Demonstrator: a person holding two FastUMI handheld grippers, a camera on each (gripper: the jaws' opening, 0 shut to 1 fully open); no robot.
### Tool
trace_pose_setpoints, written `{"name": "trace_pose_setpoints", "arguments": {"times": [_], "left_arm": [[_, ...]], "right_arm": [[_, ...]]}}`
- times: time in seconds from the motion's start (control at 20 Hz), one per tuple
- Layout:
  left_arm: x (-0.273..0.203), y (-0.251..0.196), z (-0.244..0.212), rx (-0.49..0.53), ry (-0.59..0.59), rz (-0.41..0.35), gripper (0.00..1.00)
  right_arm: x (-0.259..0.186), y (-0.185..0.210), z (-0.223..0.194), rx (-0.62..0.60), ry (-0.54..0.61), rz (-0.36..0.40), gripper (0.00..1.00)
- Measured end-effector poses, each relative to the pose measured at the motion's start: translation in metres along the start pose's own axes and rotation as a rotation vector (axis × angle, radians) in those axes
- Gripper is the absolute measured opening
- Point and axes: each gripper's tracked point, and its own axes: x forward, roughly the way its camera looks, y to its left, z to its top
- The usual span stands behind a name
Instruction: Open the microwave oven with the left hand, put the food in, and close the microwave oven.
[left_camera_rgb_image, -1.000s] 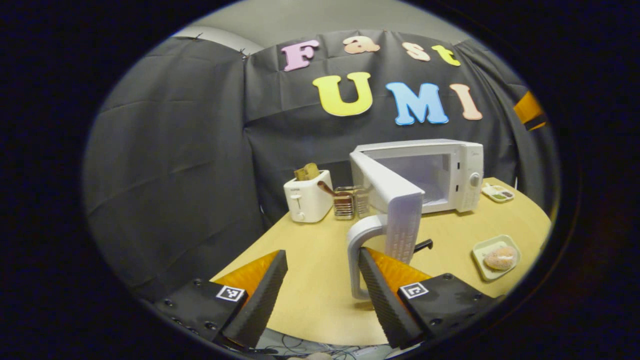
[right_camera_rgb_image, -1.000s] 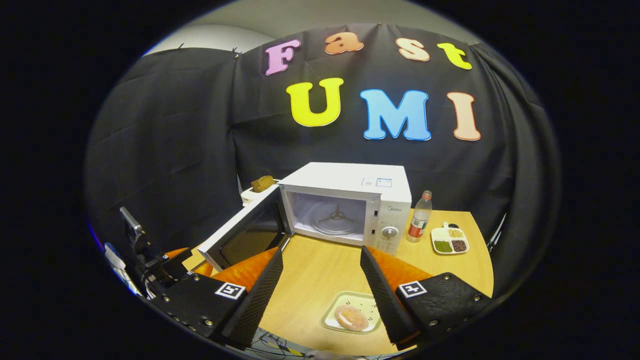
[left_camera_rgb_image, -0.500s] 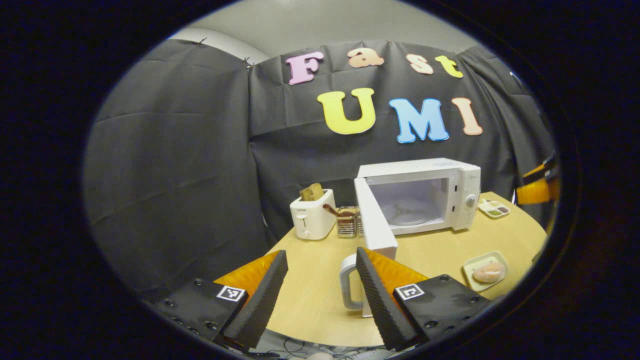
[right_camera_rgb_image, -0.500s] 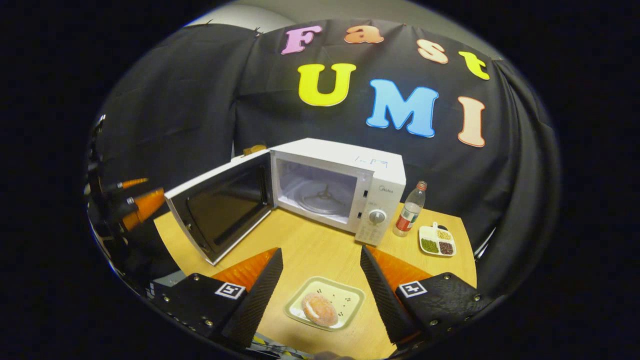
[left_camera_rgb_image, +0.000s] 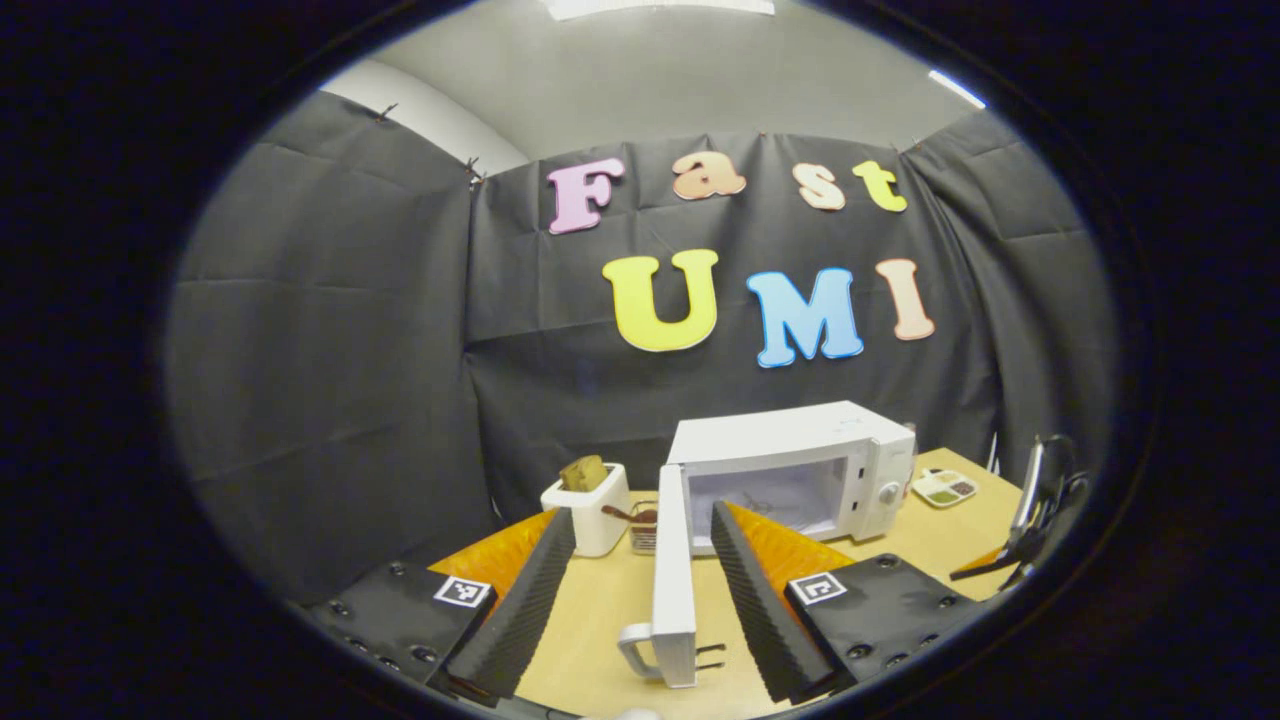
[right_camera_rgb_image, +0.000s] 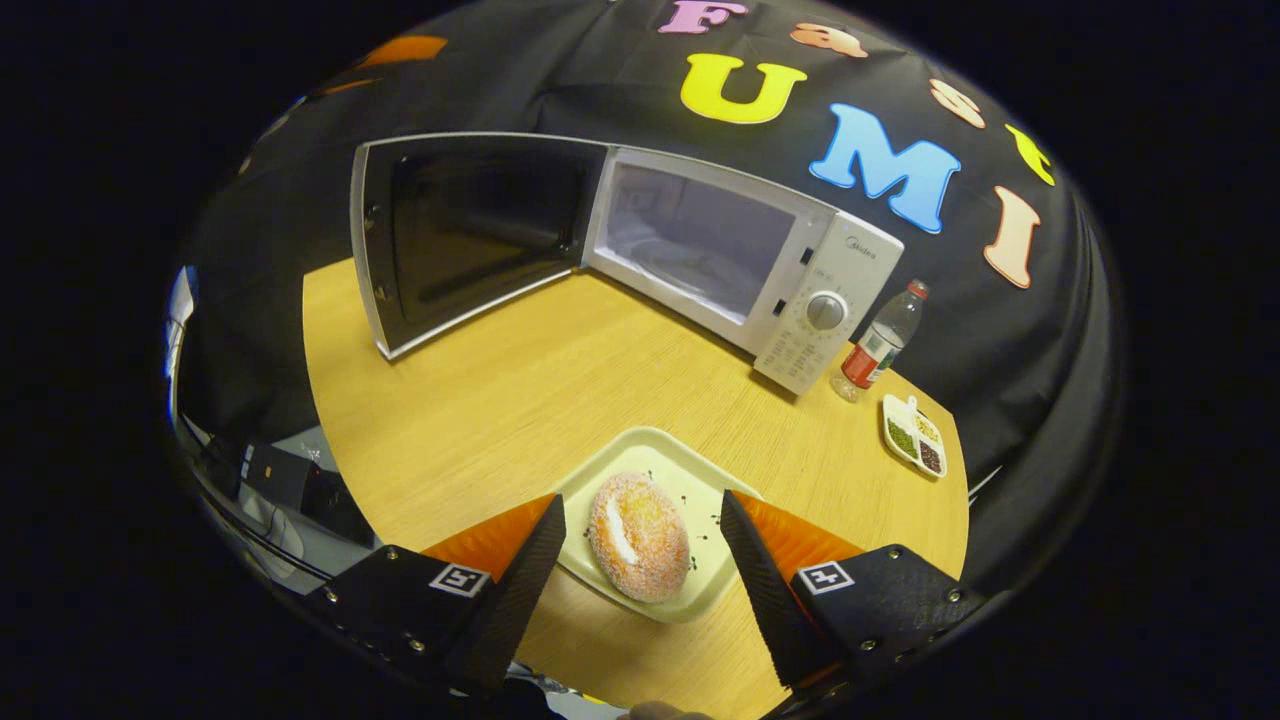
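Observation:
The white microwave (right_camera_rgb_image: 740, 250) stands on the wooden table (right_camera_rgb_image: 500, 400) with its door (right_camera_rgb_image: 470, 230) swung wide open and its cavity bare. A sugared doughnut (right_camera_rgb_image: 640, 535) lies on a pale green plate (right_camera_rgb_image: 700, 480) near the table's front edge. My right gripper (right_camera_rgb_image: 641, 498) is open just over the plate, a finger on either side of the doughnut, touching nothing. In the left gripper view the door (left_camera_rgb_image: 672, 570) is edge-on with its handle (left_camera_rgb_image: 638, 648) low down. My left gripper (left_camera_rgb_image: 642, 515) is open, back from the handle and holding nothing.
A plastic bottle (right_camera_rgb_image: 875, 345) and a sectioned dish of beans (right_camera_rgb_image: 915, 435) sit right of the microwave. A white toaster (left_camera_rgb_image: 590, 505) and a small wire rack (left_camera_rgb_image: 645, 525) stand to its left. The other gripper (left_camera_rgb_image: 1035, 500) shows at the right edge.
My left gripper has drawn back from the door handle and tilted up. My right gripper has dropped towards the plate, so the doughnut now sits between its fingers.

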Motion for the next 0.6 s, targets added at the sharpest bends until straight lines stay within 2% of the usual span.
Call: {"name": "trace_pose_setpoints", "arguments": {"times": [0.1,0.4,0.55,0.6], "left_arm": [[0.005,-0.011,0.007,0.003,-0.008,-0.013,0.93],[0.015,-0.031,0.014,0.043,-0.013,-0.036,0.92],[0.019,-0.038,0.018,0.064,-0.018,-0.052,0.92],[0.021,-0.040,0.020,0.063,-0.017,-0.056,0.92]], "right_arm": [[0.011,0.001,-0.005,-0.047,0.020,0.010,0.96],[0.035,0.006,-0.020,-0.031,0.068,0.051,0.96],[0.042,0.000,-0.023,-0.006,0.090,0.053,0.91],[0.045,0.000,-0.026,0.004,0.107,0.066,0.86]]}}
